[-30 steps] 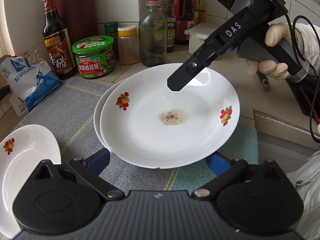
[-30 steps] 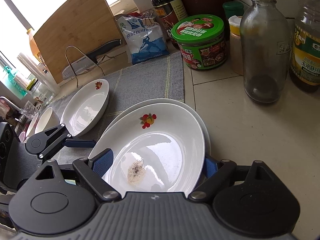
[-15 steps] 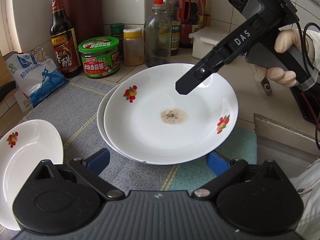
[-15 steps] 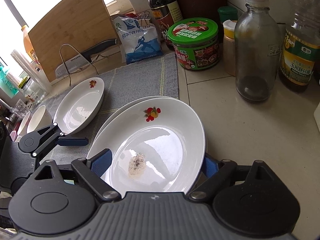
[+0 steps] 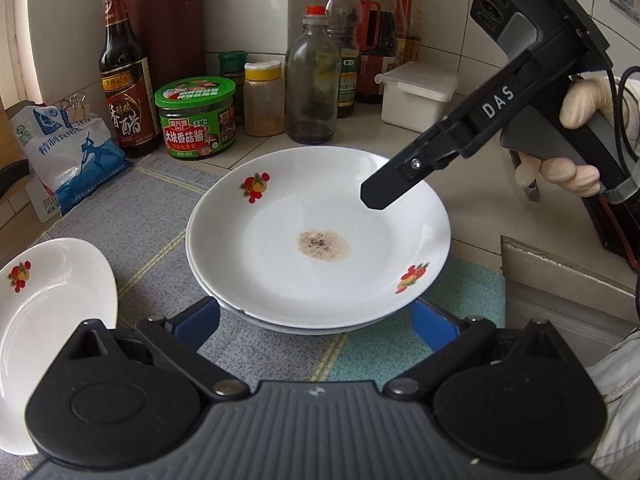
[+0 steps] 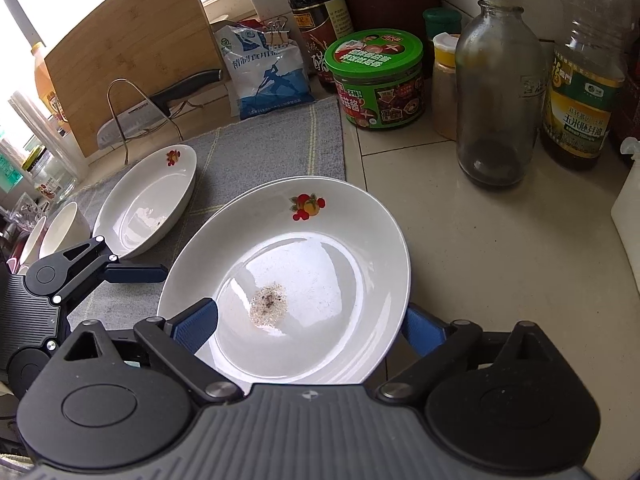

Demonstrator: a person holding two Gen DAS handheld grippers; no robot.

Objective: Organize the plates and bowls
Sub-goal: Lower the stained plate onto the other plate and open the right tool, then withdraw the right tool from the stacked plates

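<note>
Two white plates with fruit decals sit stacked on the grey mat (image 5: 132,216), far edge of the stack hanging over onto the tiled counter (image 6: 500,264). Top plate (image 5: 320,236) has a speckled residue patch (image 5: 323,243) in the middle; bottom plate (image 5: 304,326) shows only as a thin rim sliver.

Right gripper (image 6: 310,322): jaws opening, blue pads either side of the stack's near rim, and no pad contact is visible. The gripper body hides the plates' near edge in its own view. In the left wrist view only one black finger (image 5: 384,194) shows over the plate, held by a gloved hand (image 5: 576,136); the other finger is hidden behind it.

Left gripper (image 5: 316,324): jaws wide apart, nothing clamped, plate stack between the pads, and the plates hide the pad tips.

Third plate (image 6: 148,200) is further left on the mat, cut off by the frame in the left wrist view. Bowls (image 6: 56,228) sit at the far left edge, partly hidden behind the left gripper, count unclear.

Back row: green-lidded jar (image 5: 196,118), glass bottle (image 5: 312,80), vinegar bottle (image 5: 124,76), salt bag (image 5: 68,152).
</note>
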